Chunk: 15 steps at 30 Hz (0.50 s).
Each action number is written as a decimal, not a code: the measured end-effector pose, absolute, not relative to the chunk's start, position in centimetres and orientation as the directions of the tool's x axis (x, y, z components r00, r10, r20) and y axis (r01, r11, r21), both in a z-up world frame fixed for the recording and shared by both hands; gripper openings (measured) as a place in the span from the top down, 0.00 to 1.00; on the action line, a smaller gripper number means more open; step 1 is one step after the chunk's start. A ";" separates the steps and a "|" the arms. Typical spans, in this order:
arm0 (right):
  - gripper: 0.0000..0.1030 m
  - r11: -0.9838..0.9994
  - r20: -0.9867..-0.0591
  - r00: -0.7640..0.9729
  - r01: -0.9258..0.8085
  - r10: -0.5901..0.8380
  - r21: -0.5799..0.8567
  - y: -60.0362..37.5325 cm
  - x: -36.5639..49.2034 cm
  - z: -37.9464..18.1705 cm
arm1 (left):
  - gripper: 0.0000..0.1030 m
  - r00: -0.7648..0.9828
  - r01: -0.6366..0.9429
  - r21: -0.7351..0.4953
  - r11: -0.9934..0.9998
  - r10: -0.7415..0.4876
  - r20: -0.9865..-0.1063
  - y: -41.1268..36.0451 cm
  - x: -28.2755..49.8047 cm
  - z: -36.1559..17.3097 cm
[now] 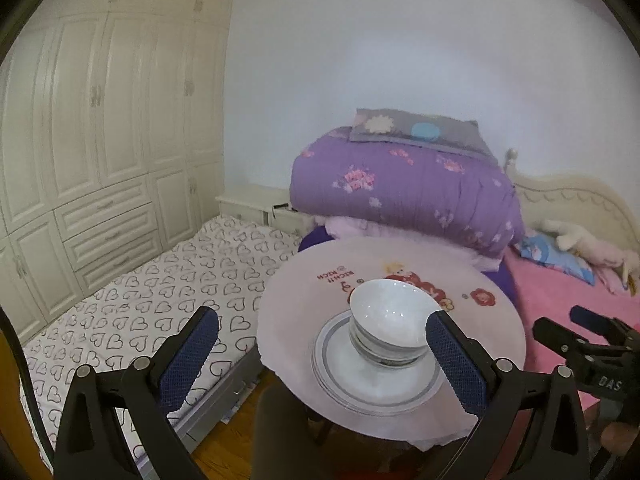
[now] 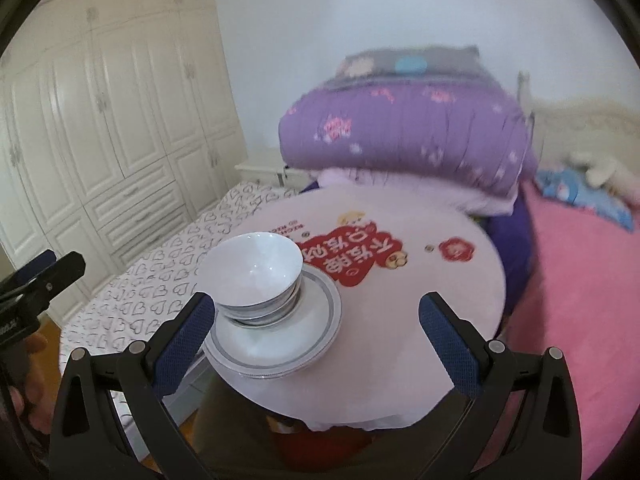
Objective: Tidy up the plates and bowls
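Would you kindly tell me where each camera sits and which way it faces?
Left wrist: on the left gripper, looking forward and down at the stacked bowls on the plates; both open fingers show, the right gripper at the right edge.
Right wrist: on the right gripper, facing likewise; open fingers show, the left gripper at the left edge.
Shared: round table, purple quilt, wardrobe.

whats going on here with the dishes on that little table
A person holds a gripper in each hand over a small round table beside a bed. The bowls sit nested on a stack of plates. The left gripper and right gripper are both open and hold nothing, so the stacking looks done.
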State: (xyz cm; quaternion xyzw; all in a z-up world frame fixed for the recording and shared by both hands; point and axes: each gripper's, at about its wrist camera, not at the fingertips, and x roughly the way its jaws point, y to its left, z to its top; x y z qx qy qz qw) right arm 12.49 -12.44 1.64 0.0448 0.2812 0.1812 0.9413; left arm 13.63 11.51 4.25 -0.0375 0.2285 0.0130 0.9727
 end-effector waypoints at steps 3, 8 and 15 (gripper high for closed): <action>0.00 0.934 -0.473 0.805 -0.309 0.357 0.179 -12.4 10.1 2.1 | 0.01 0.904 -0.049 -0.086 0.995 0.007 -0.426 11.6 10.5 3.7; 0.00 0.929 -0.441 0.818 -0.331 0.370 0.165 -11.7 7.7 2.3 | 0.01 0.924 -0.059 -0.058 0.997 0.033 -0.380 11.0 6.5 3.3; 0.00 0.936 -0.413 0.840 -0.323 0.352 0.140 -11.1 6.3 2.3 | 0.01 0.939 -0.049 -0.057 0.997 0.026 -0.344 9.8 2.7 1.9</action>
